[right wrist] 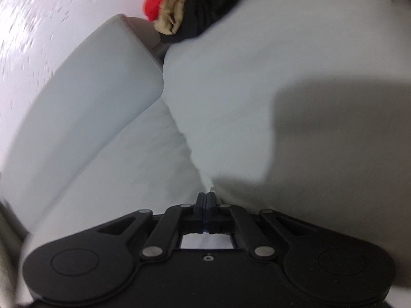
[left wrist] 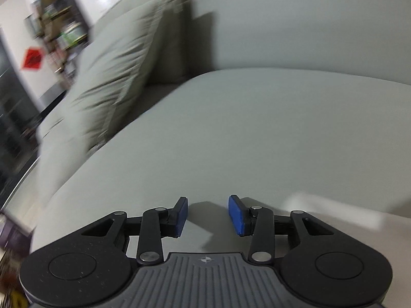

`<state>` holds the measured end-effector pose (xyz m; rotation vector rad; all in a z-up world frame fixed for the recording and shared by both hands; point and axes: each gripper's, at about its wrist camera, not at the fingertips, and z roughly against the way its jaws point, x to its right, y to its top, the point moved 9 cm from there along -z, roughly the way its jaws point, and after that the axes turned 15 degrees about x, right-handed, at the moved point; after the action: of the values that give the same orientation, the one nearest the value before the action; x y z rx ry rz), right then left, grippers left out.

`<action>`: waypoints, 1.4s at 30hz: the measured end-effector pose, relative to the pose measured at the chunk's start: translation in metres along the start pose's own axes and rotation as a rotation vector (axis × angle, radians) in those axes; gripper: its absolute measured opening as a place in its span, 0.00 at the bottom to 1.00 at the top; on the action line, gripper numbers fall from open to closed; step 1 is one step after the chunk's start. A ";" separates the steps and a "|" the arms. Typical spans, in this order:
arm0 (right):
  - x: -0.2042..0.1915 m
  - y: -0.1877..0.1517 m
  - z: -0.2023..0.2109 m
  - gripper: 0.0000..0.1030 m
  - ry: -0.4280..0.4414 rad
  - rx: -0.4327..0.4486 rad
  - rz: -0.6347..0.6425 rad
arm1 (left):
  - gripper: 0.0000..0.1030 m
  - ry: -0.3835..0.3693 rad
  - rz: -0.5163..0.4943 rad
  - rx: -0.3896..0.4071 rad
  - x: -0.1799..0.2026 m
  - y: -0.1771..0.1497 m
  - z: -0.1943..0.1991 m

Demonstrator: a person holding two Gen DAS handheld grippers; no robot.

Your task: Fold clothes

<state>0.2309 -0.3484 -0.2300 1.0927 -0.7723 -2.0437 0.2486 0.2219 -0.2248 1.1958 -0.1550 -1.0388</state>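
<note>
The right claw (right wrist: 206,201) is pressed together, and a pale garment (right wrist: 257,102) billows up and away from its tips; it seems pinched at an edge, though blur hides the exact hold. The left claw (left wrist: 207,217) is spread with nothing between its blue pads (left wrist: 237,215), over the bare sofa seat (left wrist: 231,128). A pale strip of cloth (left wrist: 334,208) lies just right of it, probably the next hold. More clothes (right wrist: 179,12) are heaped far ahead of the right claw.
</note>
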 end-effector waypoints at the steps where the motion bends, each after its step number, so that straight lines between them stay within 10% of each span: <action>1: -0.001 0.000 0.003 0.00 -0.006 0.005 0.023 | 0.40 0.019 -0.016 -0.001 -0.005 -0.001 0.001; 6: 0.006 0.014 0.030 0.02 -0.058 0.063 0.103 | 0.40 0.082 -0.026 0.002 -0.040 -0.008 0.015; 11: 0.001 0.039 0.073 0.28 0.019 0.157 0.161 | 0.40 -0.219 0.215 0.053 -0.068 0.004 0.061; 18: -0.027 0.000 0.133 0.28 0.283 0.055 0.288 | 0.40 -0.567 0.132 0.132 -0.049 -0.027 0.158; 22: -0.034 -0.042 0.143 0.25 0.335 -0.077 0.359 | 0.41 -0.481 -0.048 0.083 -0.027 -0.055 0.160; 24: -0.020 -0.047 0.138 0.08 0.259 -0.084 0.399 | 0.43 -0.371 -0.060 0.044 -0.043 -0.068 0.150; 28: 0.035 -0.032 0.140 0.09 -0.028 -0.074 0.405 | 0.45 -0.247 -0.067 0.034 -0.075 -0.078 0.154; 31: 0.066 -0.028 0.137 0.00 -0.087 -0.138 0.315 | 0.37 -0.202 -0.117 0.089 -0.083 -0.076 0.166; 42: 0.009 -0.026 0.178 0.18 0.212 -0.008 0.349 | 0.42 -0.503 -0.025 0.177 -0.057 -0.075 0.241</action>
<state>0.0656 -0.3088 -0.1696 1.0657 -0.7838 -1.6102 0.0298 0.0984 -0.1632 1.0728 -0.6363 -1.3553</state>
